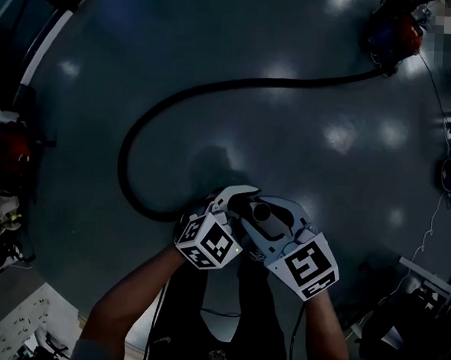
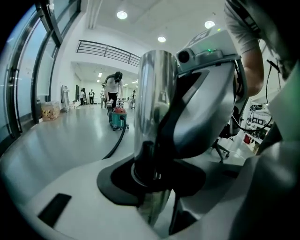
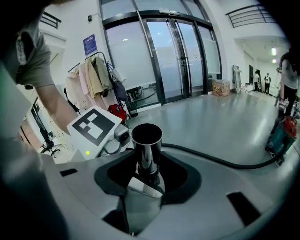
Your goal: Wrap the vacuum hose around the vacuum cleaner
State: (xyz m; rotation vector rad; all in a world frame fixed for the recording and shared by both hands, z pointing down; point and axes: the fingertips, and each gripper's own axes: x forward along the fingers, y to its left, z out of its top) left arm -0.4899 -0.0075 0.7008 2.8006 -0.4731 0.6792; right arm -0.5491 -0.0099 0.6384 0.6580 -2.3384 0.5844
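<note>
A black vacuum hose point(image 1: 150, 116) runs across the dark floor from the red and teal vacuum cleaner point(image 1: 392, 37) at the top right, loops left and comes back to my hands. Its shiny metal end tube point(image 1: 261, 212) stands upright between both grippers. My left gripper point(image 1: 243, 202) is shut on the tube point(image 2: 154, 93) low down, at its black collar. My right gripper point(image 1: 280, 215) is shut on the same tube point(image 3: 146, 145) from the other side. The two grippers sit pressed close together. The vacuum cleaner point(image 2: 118, 117) stands far off, with the hose point(image 3: 220, 161) trailing toward it.
Clutter lines the left edge of the floor point(image 1: 6, 173), and cables and equipment stand at the right point(image 1: 442, 177). A clothes rack point(image 3: 96, 77) stands by the glass doors point(image 3: 164, 61). People stand far down the hall point(image 2: 112, 86). An office chair base point(image 2: 225, 150) is nearby.
</note>
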